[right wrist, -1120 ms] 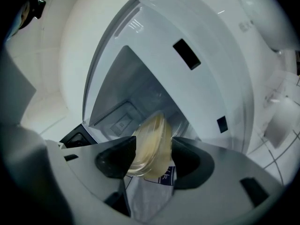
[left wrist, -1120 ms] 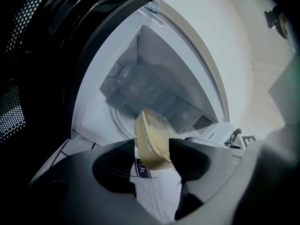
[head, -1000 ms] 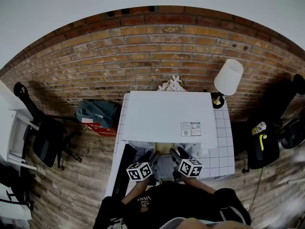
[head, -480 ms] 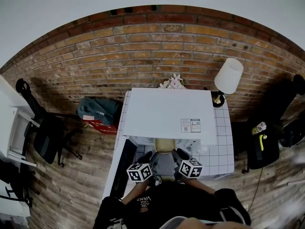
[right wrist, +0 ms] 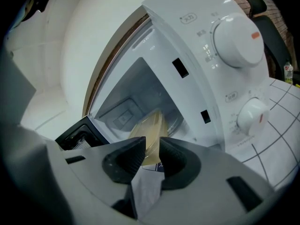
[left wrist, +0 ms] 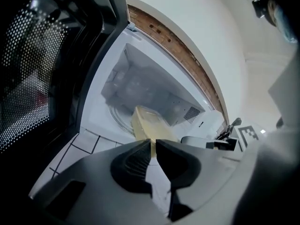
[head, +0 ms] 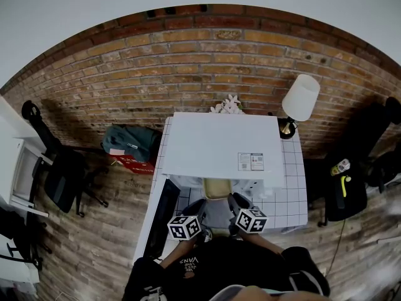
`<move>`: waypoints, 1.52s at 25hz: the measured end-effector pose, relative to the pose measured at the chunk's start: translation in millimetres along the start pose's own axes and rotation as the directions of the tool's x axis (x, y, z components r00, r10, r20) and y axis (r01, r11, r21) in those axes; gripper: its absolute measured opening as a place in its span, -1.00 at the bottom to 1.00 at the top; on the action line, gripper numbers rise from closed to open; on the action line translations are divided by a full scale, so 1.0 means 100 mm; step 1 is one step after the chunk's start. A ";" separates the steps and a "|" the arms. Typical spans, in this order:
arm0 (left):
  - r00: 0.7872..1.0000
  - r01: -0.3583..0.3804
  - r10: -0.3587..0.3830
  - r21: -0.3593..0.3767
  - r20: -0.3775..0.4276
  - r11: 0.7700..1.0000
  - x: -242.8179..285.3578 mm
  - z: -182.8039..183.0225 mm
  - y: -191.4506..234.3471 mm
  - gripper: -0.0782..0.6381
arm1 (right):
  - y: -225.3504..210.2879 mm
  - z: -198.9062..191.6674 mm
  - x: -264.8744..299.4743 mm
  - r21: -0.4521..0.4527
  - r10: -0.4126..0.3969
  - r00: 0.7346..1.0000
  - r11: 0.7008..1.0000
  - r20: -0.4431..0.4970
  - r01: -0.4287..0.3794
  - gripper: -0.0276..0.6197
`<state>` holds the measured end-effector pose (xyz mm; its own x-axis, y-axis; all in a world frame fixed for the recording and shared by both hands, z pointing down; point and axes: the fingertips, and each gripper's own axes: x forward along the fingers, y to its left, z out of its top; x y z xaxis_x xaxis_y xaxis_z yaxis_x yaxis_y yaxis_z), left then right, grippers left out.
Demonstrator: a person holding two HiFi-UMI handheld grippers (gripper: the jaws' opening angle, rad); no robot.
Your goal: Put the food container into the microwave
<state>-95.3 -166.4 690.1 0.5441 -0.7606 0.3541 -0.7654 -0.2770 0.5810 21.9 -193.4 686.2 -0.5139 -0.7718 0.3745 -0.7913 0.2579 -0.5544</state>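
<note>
The white microwave [head: 222,146] stands on a tiled table with its black door [head: 161,217] swung open to the left. A pale yellow, translucent food container [head: 217,188] hangs at the mouth of the cavity, half inside. My left gripper [head: 199,209] is shut on its left rim, and my right gripper [head: 235,204] is shut on its right rim. In the left gripper view the container [left wrist: 146,124] reaches from the gripper [left wrist: 153,146] over the glass turntable [left wrist: 119,118]. In the right gripper view the container [right wrist: 150,125] stands tilted ahead of the gripper [right wrist: 152,148].
The door's mesh window [left wrist: 33,64] is close on the left. The panel with two knobs [right wrist: 236,43] is on the right of the opening. A lamp [head: 301,98] and white flowers [head: 227,107] stand behind the microwave. Office chairs [head: 59,180] and a bag [head: 128,143] are on the floor.
Both grippers have carried the container forward, further into the microwave's opening. The door is still open.
</note>
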 end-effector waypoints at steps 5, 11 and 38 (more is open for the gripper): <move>1.000 0.017 -0.017 0.008 -0.013 1.000 0.02 -0.02 -0.04 -0.72 | -0.01 0.01 -0.03 0.000 -0.003 1.000 1.000 0.006 0.003 -0.65; 0.999 0.036 -0.035 0.018 -0.029 0.999 0.05 -0.06 -0.10 -0.74 | -0.06 0.00 -0.09 -0.025 -0.027 1.000 0.999 0.000 0.027 -0.84; 0.998 0.035 -0.034 0.013 -0.045 0.999 0.25 0.06 0.01 -0.74 | -0.04 -0.06 0.18 -0.039 -0.004 0.997 0.999 -0.073 0.002 -0.89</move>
<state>-84.2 -188.6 695.1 0.5847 -0.7238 0.3664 -0.7503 -0.3107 0.5836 13.4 -204.6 699.7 -0.5333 -0.7283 0.4304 -0.8045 0.2793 -0.5242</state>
